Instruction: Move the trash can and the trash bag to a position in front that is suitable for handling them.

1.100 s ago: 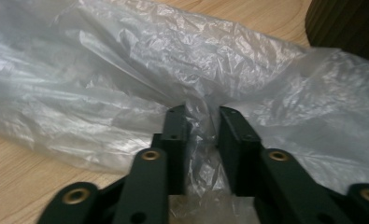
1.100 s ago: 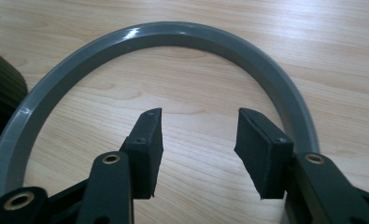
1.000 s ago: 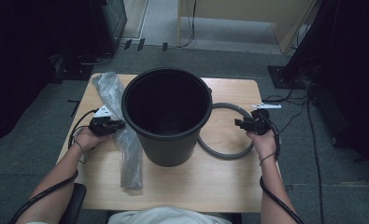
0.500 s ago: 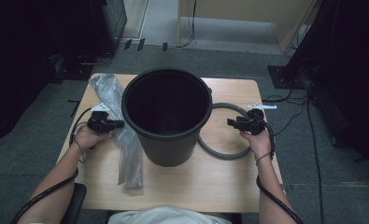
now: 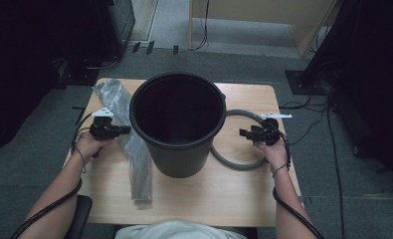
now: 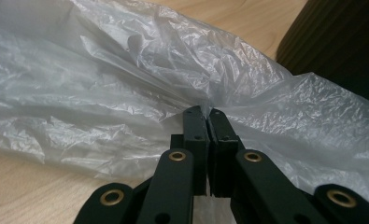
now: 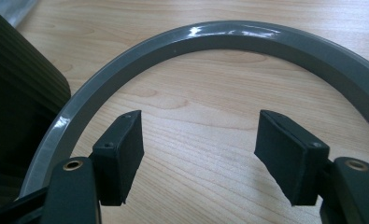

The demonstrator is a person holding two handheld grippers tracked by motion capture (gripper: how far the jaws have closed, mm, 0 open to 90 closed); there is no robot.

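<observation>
Black bucket (image 5: 177,124) upright at the middle of the wooden table (image 5: 224,199). Clear plastic bag (image 5: 129,144) stretched near-to-far just left of it; grey ring (image 5: 234,162) flat on the wood at its right, partly hidden behind it. Left gripper (image 5: 122,130) pressed together against the crinkled bag (image 6: 126,84); whether film is pinched between the jaws cannot be told. Right gripper (image 5: 244,133) spread wide, low above the ring (image 7: 229,39), within its curve. No readable writing, brand or label anywhere.
</observation>
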